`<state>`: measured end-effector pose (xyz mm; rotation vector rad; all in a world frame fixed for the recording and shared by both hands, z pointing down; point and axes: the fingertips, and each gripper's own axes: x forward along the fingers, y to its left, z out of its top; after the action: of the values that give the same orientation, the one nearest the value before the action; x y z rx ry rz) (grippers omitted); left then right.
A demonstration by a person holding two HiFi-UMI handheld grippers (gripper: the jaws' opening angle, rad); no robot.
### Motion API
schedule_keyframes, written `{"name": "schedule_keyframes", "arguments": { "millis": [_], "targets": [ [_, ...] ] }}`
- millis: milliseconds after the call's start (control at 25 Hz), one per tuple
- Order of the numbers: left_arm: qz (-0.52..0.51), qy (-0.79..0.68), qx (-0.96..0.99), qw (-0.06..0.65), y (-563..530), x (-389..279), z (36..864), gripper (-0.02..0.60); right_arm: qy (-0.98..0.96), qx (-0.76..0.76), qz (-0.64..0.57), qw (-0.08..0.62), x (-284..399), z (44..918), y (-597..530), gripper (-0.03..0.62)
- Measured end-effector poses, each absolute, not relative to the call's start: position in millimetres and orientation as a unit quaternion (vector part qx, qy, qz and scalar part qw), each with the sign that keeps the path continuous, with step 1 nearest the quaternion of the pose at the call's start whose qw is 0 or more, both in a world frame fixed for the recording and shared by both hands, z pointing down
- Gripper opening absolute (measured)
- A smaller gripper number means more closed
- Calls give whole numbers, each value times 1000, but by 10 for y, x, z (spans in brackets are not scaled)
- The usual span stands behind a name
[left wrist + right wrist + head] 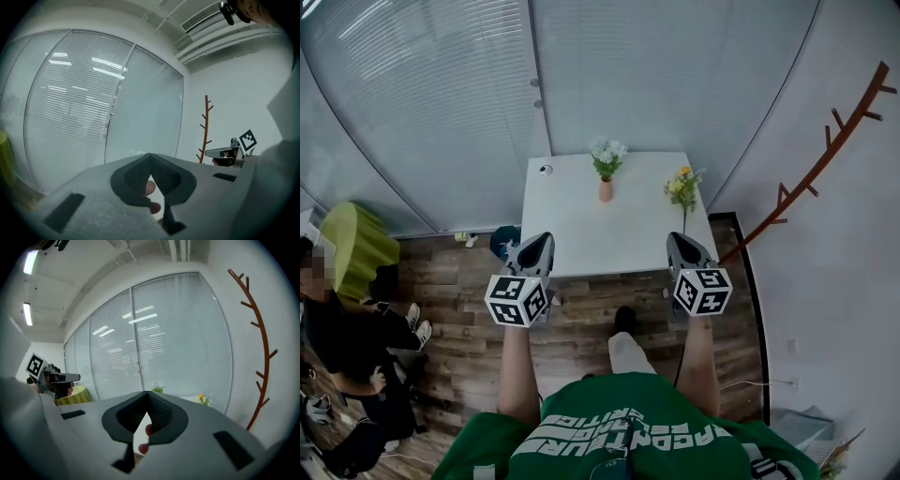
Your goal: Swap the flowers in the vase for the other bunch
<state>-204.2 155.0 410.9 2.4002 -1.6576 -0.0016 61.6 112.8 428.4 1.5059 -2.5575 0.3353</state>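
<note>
1. My left gripper, right gripper: fingers pressed together, empty, just short of the desk.
2. Yellow bunch, desk's right side: probably light and soft; take stems low.
3. Vase, far middle, holding white flowers: likely tippy and fragile; pinch stems gently.

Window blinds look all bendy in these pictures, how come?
Left gripper view: the wide-angle lens bows the window blinds and leaves dark corners; right gripper view: same bowing, plus lamp reflections streaking them; head view: the walls curve too.
</note>
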Motion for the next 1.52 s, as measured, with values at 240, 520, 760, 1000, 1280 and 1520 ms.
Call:
{"name": "schedule_keyframes", "arguments": {
  "millis": [240,520,760,1000,1280,1520],
  "targets": [
    [-1,-572,810,130,722,-2040,4193,3,-860,489,116,87,540,4343,238,12],
    [10,-579,803,142,-71,-1909,4257,3,-868,471,127,94,580,4358,-644,12],
    [17,-585,796,155,-553,-1743,4345,3,-870,463,141,94,724,4438,-1154,12],
    [21,-596,786,164,-836,-1611,4443,3,-878,445,144,101,793,4528,-1505,12],
    [26,-611,773,169,-1018,-1563,4547,3,-890,415,148,115,722,4709,-1720,12],
    [35,-616,767,177,-1039,-1498,4651,3,-895,398,158,124,678,4900,-1794,12]
  ]
}}
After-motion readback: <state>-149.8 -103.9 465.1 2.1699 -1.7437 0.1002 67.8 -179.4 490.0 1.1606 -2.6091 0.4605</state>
